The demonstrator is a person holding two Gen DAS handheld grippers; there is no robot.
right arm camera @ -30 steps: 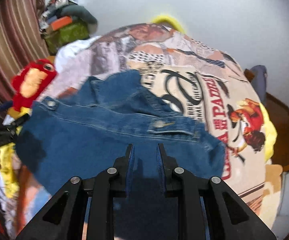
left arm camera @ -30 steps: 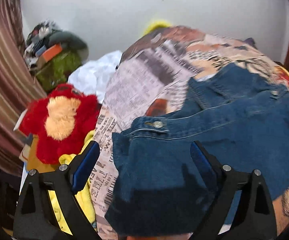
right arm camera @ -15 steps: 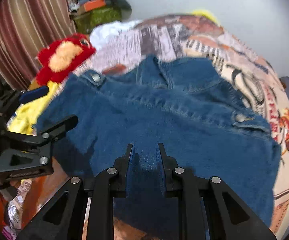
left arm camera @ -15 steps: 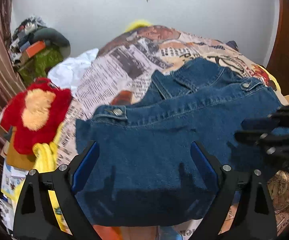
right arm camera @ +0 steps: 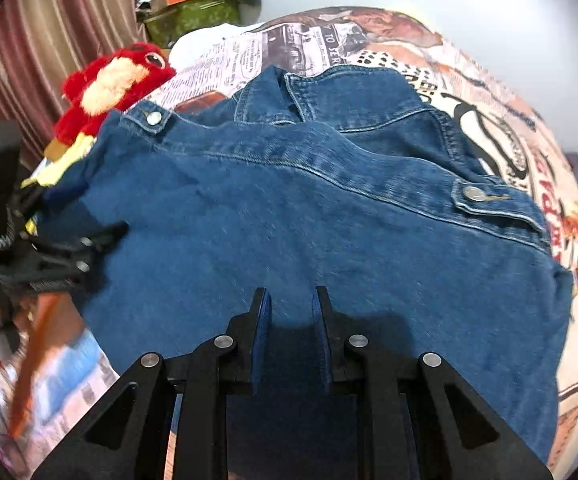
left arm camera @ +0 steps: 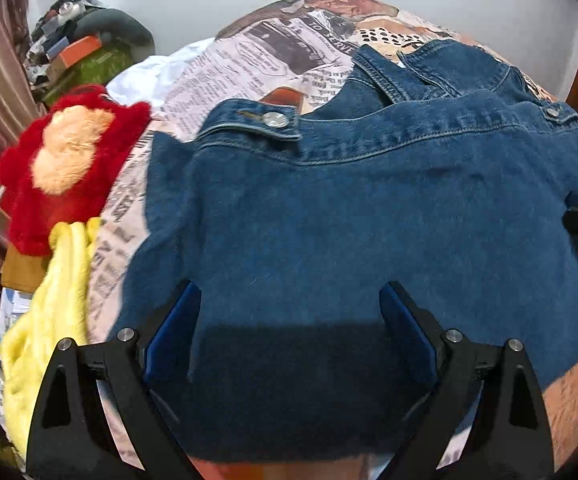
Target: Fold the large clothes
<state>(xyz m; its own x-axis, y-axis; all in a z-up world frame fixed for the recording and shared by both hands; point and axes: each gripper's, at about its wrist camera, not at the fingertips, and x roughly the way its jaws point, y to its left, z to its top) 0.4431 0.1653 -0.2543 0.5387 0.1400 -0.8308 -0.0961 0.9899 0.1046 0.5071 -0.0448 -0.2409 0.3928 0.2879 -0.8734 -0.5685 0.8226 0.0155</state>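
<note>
1. At 9 o'clock in the left wrist view, a red plush toy [left arm camera: 63,164] lies on the bed beside a yellow cloth [left arm camera: 45,320].
2. The left gripper [left arm camera: 289,312] hangs over the near hem of the denim jacket [left arm camera: 369,216], jaws wide apart, gripping nothing.
3. The jacket lies spread on the newspaper-print bedspread [left arm camera: 257,64], collar toward 12 o'clock, a button tab at each shoulder.
4. The right gripper [right arm camera: 291,308] sits at 6 o'clock in its own view, jaws nearly together with a fold of the jacket's hem clamped between them.
</note>
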